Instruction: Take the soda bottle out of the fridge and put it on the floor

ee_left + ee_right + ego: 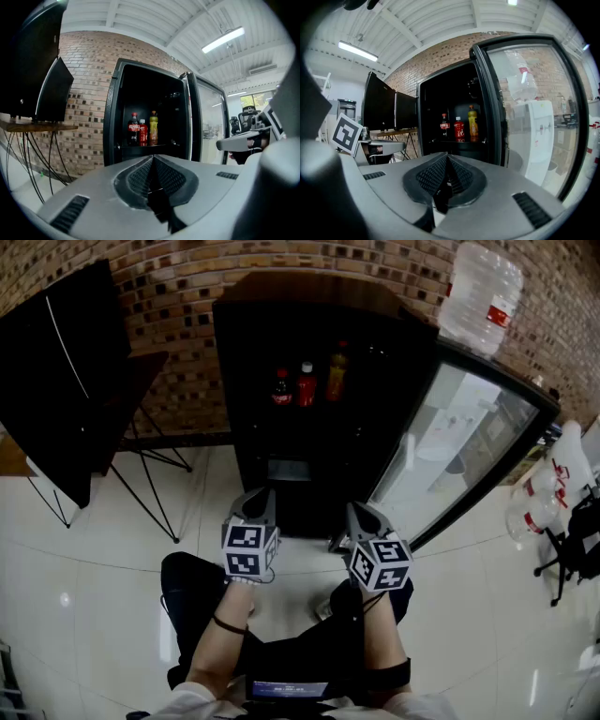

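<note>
So both tools are just hanging out in front of the fridge (246,381), nothing in either one. The left gripper (255,498) has its jaws pressed fully together with the mesh pads meeting, and the right gripper (362,514) is the same deal, clamped on nothing at all. They sit side by side, a bit apart, both aimed at 12 o'clock into the open black cabinet and tipped only slightly downward. The soda bottle (281,388), the dark one with the red label, is standing upright on a shelf inside the fridge, dead ahead at 12 o'clock and well apart from both grippers. Just beside it at its 3 o'clock is a red bottle (307,384), and next over the same way is a taller yellow bottle (336,376), all three upright in a tight row. The glass door (450,446) is swung wide open, out toward 2 o'clock from the grippers. A big clear water jug (483,296) shows up around 1 o'clock past the door. Over at 10 o'clock there's a large black screen (66,371) on a stand with thin black legs, against the brick wall (178,296). The glossy white floor (112,549) runs under everything, and a black office chair (572,554) sits at 3 o'clock.
</note>
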A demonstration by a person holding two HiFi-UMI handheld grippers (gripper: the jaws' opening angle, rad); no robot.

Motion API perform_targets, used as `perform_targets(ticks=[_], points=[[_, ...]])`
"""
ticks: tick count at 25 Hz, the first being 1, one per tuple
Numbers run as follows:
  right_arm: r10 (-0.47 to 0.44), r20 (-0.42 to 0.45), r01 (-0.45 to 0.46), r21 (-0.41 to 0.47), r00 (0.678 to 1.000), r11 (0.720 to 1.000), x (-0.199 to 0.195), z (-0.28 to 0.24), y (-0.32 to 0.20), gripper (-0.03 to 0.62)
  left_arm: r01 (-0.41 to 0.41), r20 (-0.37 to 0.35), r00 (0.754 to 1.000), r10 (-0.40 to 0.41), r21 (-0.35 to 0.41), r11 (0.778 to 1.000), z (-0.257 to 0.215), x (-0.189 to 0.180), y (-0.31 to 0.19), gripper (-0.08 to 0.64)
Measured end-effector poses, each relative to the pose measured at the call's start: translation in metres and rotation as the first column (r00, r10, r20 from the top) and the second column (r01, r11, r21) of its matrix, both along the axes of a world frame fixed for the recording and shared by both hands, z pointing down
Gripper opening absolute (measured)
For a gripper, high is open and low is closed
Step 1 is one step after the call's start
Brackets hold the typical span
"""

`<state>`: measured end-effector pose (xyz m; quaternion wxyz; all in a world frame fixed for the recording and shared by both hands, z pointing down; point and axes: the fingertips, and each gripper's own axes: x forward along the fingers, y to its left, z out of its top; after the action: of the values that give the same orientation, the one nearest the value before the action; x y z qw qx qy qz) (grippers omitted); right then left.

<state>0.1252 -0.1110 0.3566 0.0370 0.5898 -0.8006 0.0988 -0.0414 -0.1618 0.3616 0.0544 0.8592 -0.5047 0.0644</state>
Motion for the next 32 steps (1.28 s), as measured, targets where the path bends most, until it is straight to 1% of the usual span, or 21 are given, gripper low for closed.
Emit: perform_targets(ticks=[1,3,6,7,8,9,11,12,15,18,20,22,26,28,32], points=[[0.002,0.002,-0.002,-0.001,1.000,1.000,0.001,0.000,0.001,0.014,0.002,0.004,1.000,-0.002,0.010,1.000,-0.005,0.001,-0.003,0.003],[0.005,0.005,-0.005,-0.003,1.000,1.000,0.004,-0.001,0.001,0.014,0.003,0.011,1.000,-0.004,0.028,1.000,-0.014,0.005,-0.011,0.080],[0.007,0.014,-0.007,-0.006,1.000,1.000,0.008,-0.002,0.001,0.014,-0.001,0.021,1.000,0.000,0.047,0.999,-0.027,0.012,-0.027,0.086],[0.009,0.018,-0.009,-0.006,1.000,1.000,0.009,-0.002,0.001,0.014,-0.001,0.027,1.000,0.000,0.054,0.999,-0.032,0.014,-0.034,0.102],[0.010,0.022,-0.010,-0.006,1.000,1.000,0.010,-0.002,0.001,0.014,0.000,0.033,0.999,-0.002,0.064,0.998,-0.037,0.016,-0.042,0.139],[0.012,0.026,-0.012,-0.006,1.000,1.000,0.011,-0.002,0.000,0.014,0.003,0.037,0.999,-0.006,0.076,0.997,-0.042,0.018,-0.051,0.152],[0.013,0.037,-0.013,-0.008,0.999,1.000,0.014,-0.002,0.000,0.014,0.011,0.043,0.999,-0.015,0.095,0.995,-0.053,0.023,-0.067,0.212],[0.015,0.043,-0.014,-0.009,0.999,1.000,0.016,-0.001,0.000,0.014,0.016,0.046,0.999,-0.021,0.104,0.994,-0.059,0.026,-0.076,0.213],[0.019,0.060,-0.018,-0.010,0.998,1.000,0.021,-0.002,-0.001,0.015,0.029,0.052,0.998,-0.036,0.129,0.991,-0.080,0.034,-0.103,0.247],[0.023,0.081,-0.022,-0.006,0.996,1.000,0.023,-0.005,-0.001,0.014,0.042,0.064,0.997,-0.052,0.154,0.987,-0.099,0.039,-0.128,0.253],[0.024,0.092,-0.023,-0.008,0.995,1.000,0.024,-0.005,-0.002,0.014,0.050,0.074,0.995,-0.062,0.158,0.986,-0.105,0.042,-0.144,0.265],[0.025,0.102,-0.023,-0.014,0.995,1.000,0.025,-0.003,-0.003,0.014,0.057,0.076,0.995,-0.068,0.146,0.988,-0.106,0.046,-0.160,0.270],[0.034,0.098,-0.032,-0.024,0.995,0.999,0.031,-0.001,-0.004,0.014,0.079,0.104,0.990,-0.092,0.122,0.989,-0.101,0.059,-0.191,0.313],[0.035,0.100,-0.033,-0.027,0.994,0.999,0.033,0.000,-0.006,0.014,0.099,0.119,0.986,-0.114,0.123,0.988,-0.101,0.062,-0.209,0.316],[0.047,0.103,-0.044,-0.026,0.994,0.999,0.038,-0.001,-0.008,0.014,0.147,0.130,0.979,-0.157,0.087,0.985,-0.094,0.061,-0.242,0.318]])
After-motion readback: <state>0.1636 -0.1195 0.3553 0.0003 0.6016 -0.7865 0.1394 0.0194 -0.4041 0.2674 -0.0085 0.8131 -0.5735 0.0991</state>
